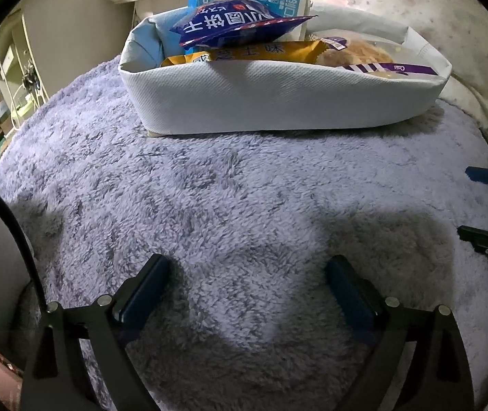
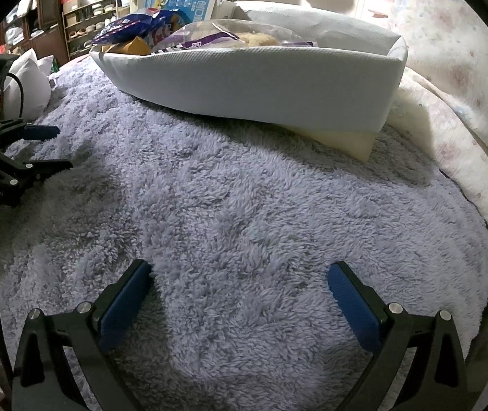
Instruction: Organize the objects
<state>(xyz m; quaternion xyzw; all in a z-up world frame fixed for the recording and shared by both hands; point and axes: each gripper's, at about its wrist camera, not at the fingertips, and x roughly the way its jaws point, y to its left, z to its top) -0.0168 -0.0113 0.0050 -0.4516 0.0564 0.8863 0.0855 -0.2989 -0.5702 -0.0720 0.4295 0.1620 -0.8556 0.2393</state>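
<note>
Your left gripper and right gripper both sit wide apart, holding nothing, low over the purple fleece blanket. Beyond them on that blanket stands the white fabric bin, holding the blue snack bag, orange packet, and bread pack.

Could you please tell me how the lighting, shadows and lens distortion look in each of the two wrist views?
Left wrist view: dark shadows lie on the blanket ahead of the open left claw; the basket bows from fisheye. Right wrist view: more even light, a shadow under the basket, dark corners around the open right claw.
</note>
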